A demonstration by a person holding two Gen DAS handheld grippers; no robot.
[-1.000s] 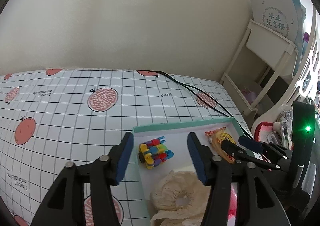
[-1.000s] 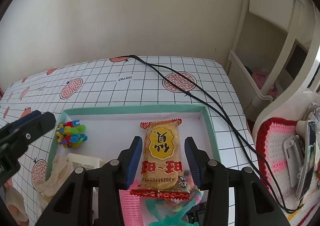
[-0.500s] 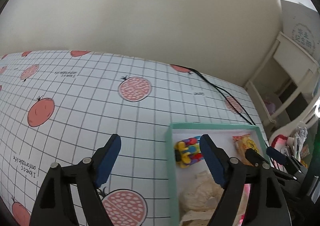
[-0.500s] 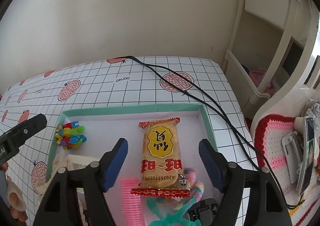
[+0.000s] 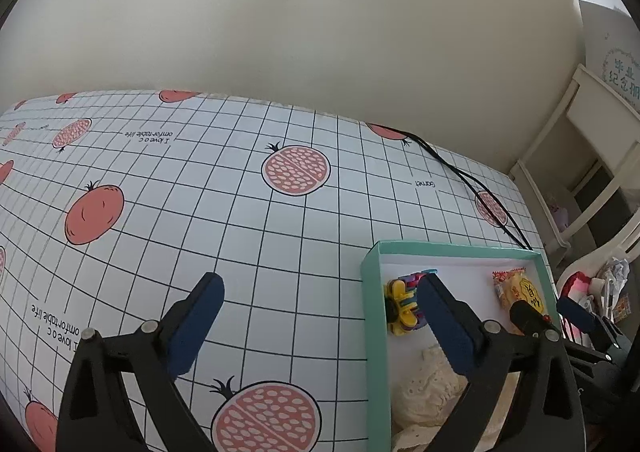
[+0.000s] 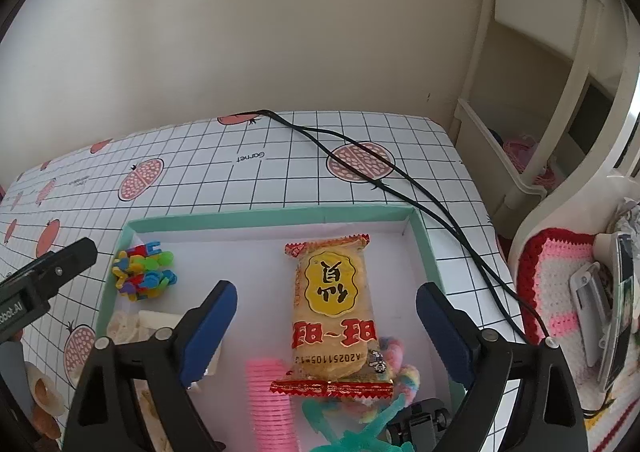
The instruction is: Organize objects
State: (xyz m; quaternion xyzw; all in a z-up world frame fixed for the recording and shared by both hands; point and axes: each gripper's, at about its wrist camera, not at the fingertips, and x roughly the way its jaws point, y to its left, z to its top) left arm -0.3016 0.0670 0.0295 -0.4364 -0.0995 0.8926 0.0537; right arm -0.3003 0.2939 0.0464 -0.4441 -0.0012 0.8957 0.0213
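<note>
A green-rimmed white box (image 6: 272,216) sits on the grid-patterned tablecloth (image 5: 240,212). Inside it lie a yellow and red snack packet (image 6: 332,300), a multicoloured block toy (image 6: 142,272), a pink comb (image 6: 268,392), a green plastic piece (image 6: 352,432), a pastel fluffy item (image 6: 396,364) and a cream lace cloth (image 5: 428,392). My right gripper (image 6: 326,312) hangs open over the packet, its pads well apart from the packet's sides. My left gripper (image 5: 320,312) is open wide and straddles the box's left rim (image 5: 372,292), with the block toy (image 5: 400,308) just beside its right finger.
A black cable (image 6: 400,180) runs across the table past the box's far right corner. A chair with a pink, red and white crocheted cushion (image 6: 560,292) stands at the right, with a phone (image 6: 620,312) on it. White shelving (image 6: 540,92) stands behind that.
My right gripper has opened and let go of the snack packet, which now lies in the box. My left gripper has swung left off the box and opened wider.
</note>
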